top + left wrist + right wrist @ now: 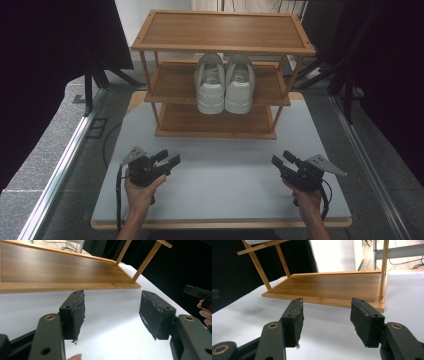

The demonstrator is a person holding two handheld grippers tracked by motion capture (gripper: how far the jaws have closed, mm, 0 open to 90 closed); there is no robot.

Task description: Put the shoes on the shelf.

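The pair of white sneakers (224,83) is sitting on the middle shelf of the wooden rack (175,82), well beyond the left gripper (168,158) and right gripper (281,159), both hovering released, with nothing between the jaws.

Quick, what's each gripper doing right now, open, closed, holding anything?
Left gripper: open, nothing between its fingers, low over the white table.
Right gripper: open, holding nothing, low over the table.

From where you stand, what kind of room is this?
Probably a recording studio or lab, not a home: black curtains surround a white table, a wooden shoe rack holds white sneakers, and cables run across the floor.
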